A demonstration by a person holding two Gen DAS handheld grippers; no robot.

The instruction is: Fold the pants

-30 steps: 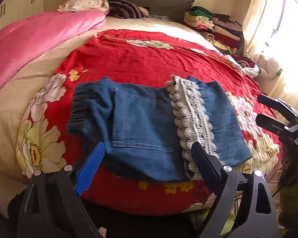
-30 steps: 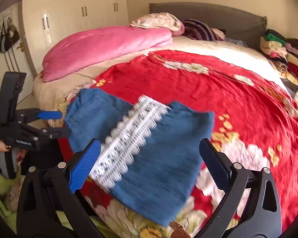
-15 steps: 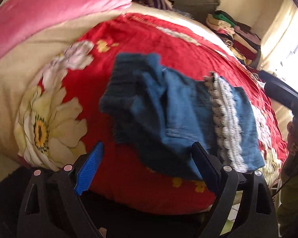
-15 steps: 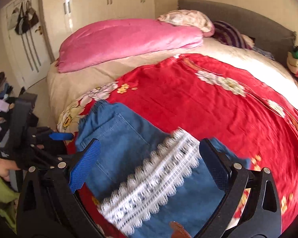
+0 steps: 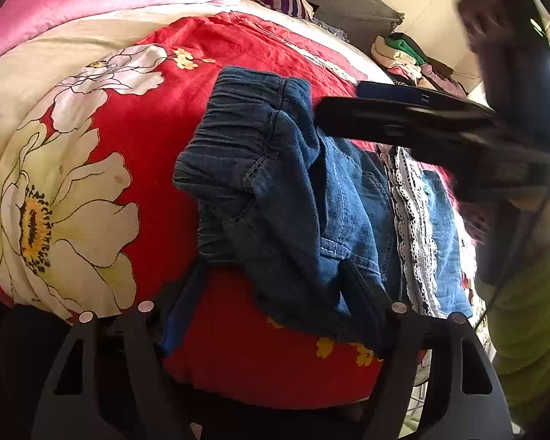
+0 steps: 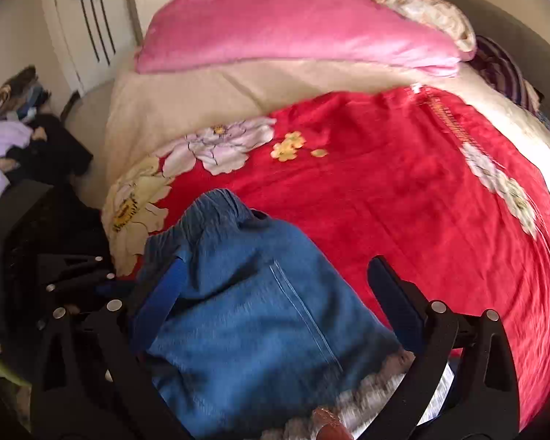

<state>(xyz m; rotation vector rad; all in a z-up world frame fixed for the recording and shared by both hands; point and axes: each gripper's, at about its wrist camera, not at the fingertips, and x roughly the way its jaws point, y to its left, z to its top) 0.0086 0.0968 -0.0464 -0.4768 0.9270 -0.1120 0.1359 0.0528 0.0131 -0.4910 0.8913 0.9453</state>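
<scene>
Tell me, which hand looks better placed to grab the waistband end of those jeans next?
The left. The left gripper sits down at the bunched waistband of the jeans, jaws closing around that cloth. The right gripper hovers open above the denim.

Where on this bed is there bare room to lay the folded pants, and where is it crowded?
Bare: the red blanket beyond the denim pants, up to the cream sheet. Crowded: the near edge, where the left tongs are closing around the bunched pants and the right tongs straddle them; the pink duvet along the far side; the stacked clothes by the headboard.
</scene>
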